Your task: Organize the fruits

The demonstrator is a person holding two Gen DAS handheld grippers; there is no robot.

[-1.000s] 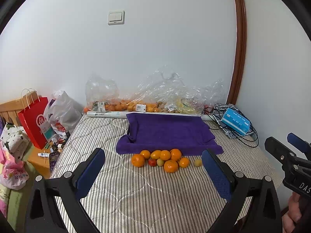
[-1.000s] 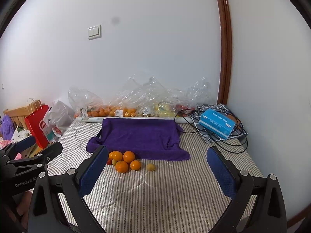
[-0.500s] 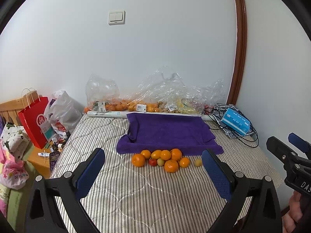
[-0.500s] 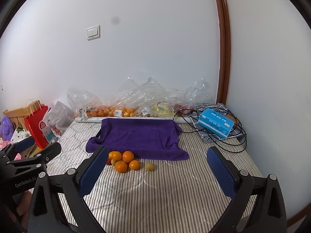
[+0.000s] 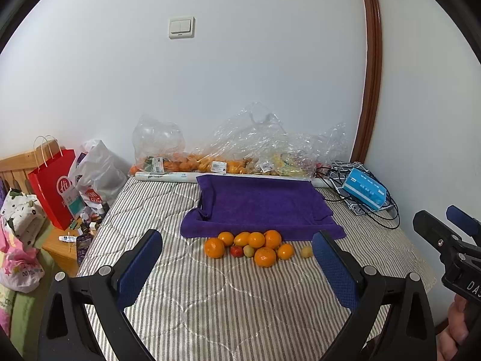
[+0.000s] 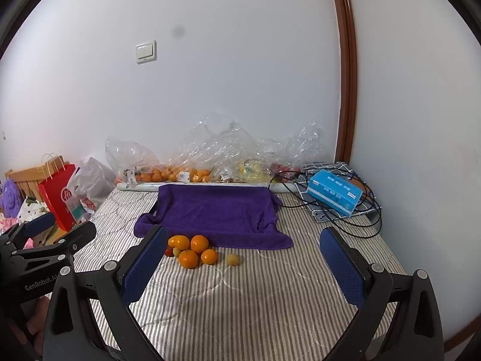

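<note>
Nothing has shifted: the oranges (image 5: 264, 256) lie untouched near the purple towel (image 5: 261, 207); left gripper (image 5: 237, 267) and right gripper (image 6: 243, 267) stay spread, empty.

Striped mattress (image 5: 228, 307) meets white wall (image 5: 240, 75) bearing a light switch (image 5: 181, 27).

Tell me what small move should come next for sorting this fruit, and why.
Probably bring the right claw forward and down toward the lone yellowish fruit. Both claws are open and empty, well short of the fruit. That fruit lies apart from the orange cluster in front of the purple towel, so it looks easiest to grasp cleanly.
</note>
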